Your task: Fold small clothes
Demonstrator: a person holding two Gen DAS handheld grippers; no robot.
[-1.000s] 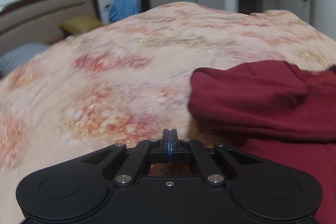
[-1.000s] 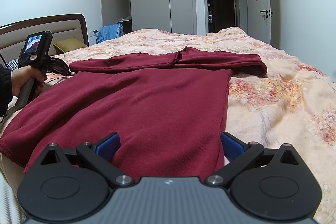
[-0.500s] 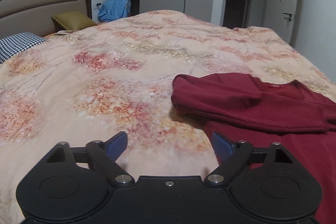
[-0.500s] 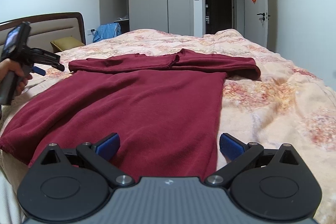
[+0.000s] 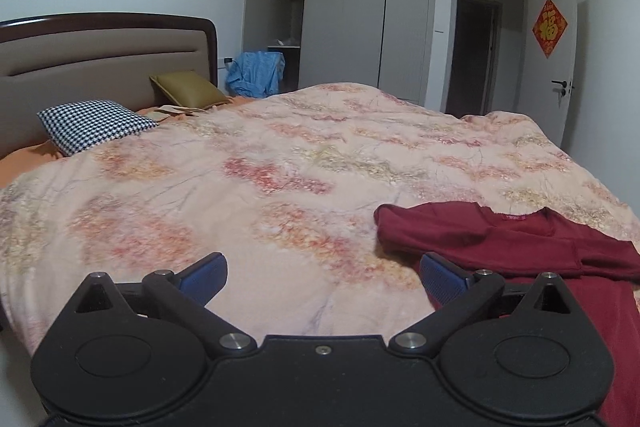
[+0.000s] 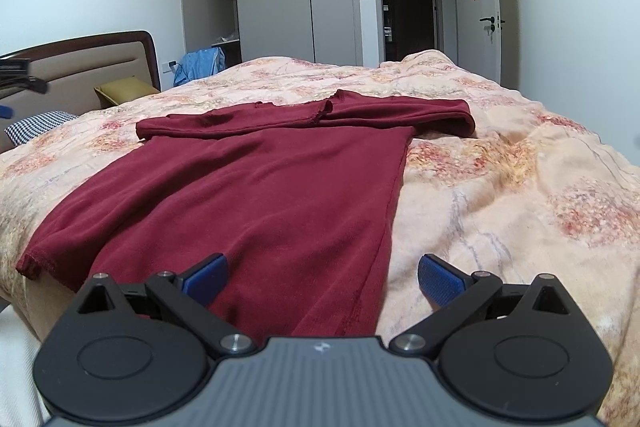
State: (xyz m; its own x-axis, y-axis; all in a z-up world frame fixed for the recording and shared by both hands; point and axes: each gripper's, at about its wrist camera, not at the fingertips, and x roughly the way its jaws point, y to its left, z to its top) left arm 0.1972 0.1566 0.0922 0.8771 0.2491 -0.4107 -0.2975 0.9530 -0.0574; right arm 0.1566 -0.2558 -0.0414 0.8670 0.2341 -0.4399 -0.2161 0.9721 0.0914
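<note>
Left wrist view: the left claw (image 5: pixel 322 279) is wide, empty, above the bed (image 5: pixel 248 195); the shirt (image 5: pixel 520 247) lies beside it, sleeve folded across.

Right wrist view: the right claw (image 6: pixel 322 277) is wide, empty, over the shirt's (image 6: pixel 260 195) hem. Sleeves appear folded — next move likely calls for gripping the hem.

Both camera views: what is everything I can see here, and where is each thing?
Garment: one, dark red, flat on the bed, sleeves folded across its far end.
Quilt: one, peach floral, covering the bed.
Headboard: one, beige with dark frame, far left.
Checked pillow: one, black-and-white, by the headboard.
Olive pillow: one, beside it.
Blue cloth: one, by the wardrobe.
Wardrobe: one, grey, one door open.
Door ornament: one, red.
Left gripper: black, blue pads, jaws open over the quilt.
Right gripper: same, jaws open over the garment's near hem.
</note>
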